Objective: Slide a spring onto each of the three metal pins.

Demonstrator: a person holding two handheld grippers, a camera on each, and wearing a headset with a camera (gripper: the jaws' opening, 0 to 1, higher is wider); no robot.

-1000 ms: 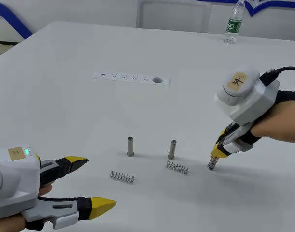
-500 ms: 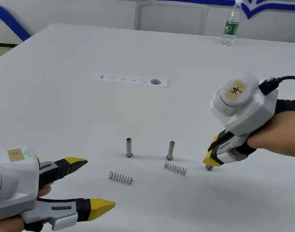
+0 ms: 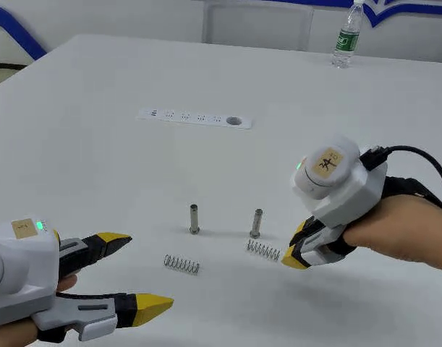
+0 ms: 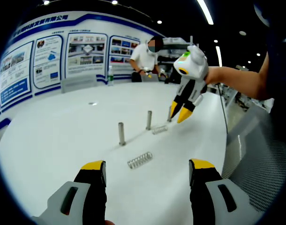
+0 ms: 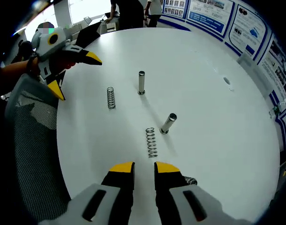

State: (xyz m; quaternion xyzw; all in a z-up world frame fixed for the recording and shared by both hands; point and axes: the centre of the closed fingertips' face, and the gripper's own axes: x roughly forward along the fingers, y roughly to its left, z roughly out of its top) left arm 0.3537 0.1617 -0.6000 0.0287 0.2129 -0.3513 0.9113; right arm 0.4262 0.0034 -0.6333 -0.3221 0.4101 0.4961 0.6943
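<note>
- Head view: the left hand-held gripper (image 3: 137,271), at the lower left of the frame, has its black, yellow-tipped jaws spread wide with nothing between them.
- The right hand-held gripper (image 3: 293,259), right of centre, points its tips down at the smooth white worktop (image 3: 98,166). In the right gripper view its jaws stand a narrow gap apart and hold nothing.
- Two plain cylindrical metal pins stand upright at frame centre: the left pin (image 3: 194,219) and the middle pin (image 3: 257,223).
- Two wire coil springs lie flat on the worktop. The first spring (image 3: 181,264) is below the left pin. The second spring (image 3: 264,250) is just below the middle pin, with its right end near the right hand-held gripper's tips.
- Left gripper view: a third pin (image 4: 170,114) stands just beside the right hand-held gripper's tips, above frame centre.
- Right gripper view: a coiled wire end (image 5: 189,180) shows beside the right-hand jaw at the frame bottom. What it sits on cannot be told.
- Head view, upper frame: a flat white power strip (image 3: 195,117) and a clear, green-labelled plastic bottle (image 3: 349,35).
</note>
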